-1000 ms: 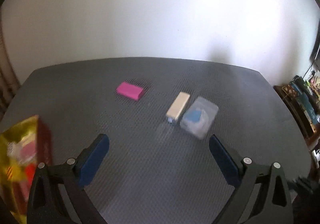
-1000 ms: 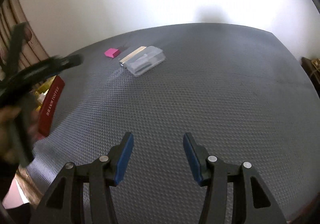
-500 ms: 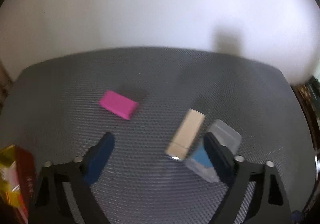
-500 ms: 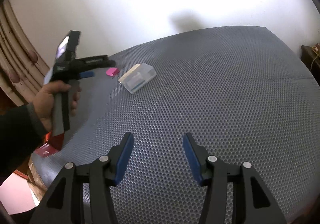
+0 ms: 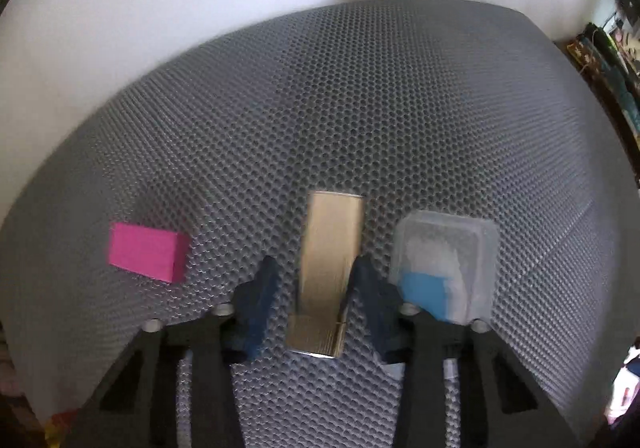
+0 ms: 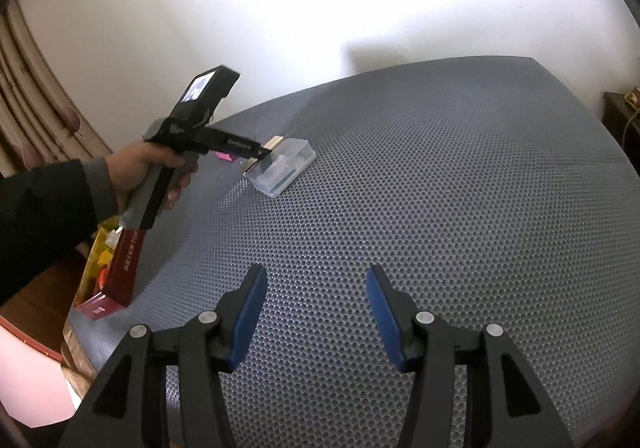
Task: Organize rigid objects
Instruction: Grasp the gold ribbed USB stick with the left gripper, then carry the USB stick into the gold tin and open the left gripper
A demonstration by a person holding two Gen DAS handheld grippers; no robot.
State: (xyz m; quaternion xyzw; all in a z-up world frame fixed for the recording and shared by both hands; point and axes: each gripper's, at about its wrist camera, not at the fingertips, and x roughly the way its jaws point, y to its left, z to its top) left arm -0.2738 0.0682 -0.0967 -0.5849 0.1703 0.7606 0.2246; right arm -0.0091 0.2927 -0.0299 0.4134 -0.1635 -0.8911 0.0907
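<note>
A gold rectangular bar (image 5: 329, 264) lies on the grey honeycomb mat (image 5: 360, 107). My left gripper (image 5: 316, 280) straddles its near half; the right finger touches its side, the left finger stands a small gap off, so the jaws are open. A clear plastic box with a blue item inside (image 5: 444, 268) lies just right of the bar. A pink block (image 5: 149, 251) lies to the left. In the right wrist view my right gripper (image 6: 316, 304) is open and empty over the mat's near part, far from the left gripper (image 6: 262, 155), the bar (image 6: 275, 141) and the clear box (image 6: 282, 167).
A red and yellow carton (image 6: 116, 264) sits at the mat's left edge. A white wall stands behind the mat. Curtains (image 6: 36, 87) hang at the left. Cluttered shelves (image 5: 608, 63) stand past the right edge.
My left gripper has moved forward and down onto the gold bar and its jaws have narrowed around it. My right gripper has stayed in place.
</note>
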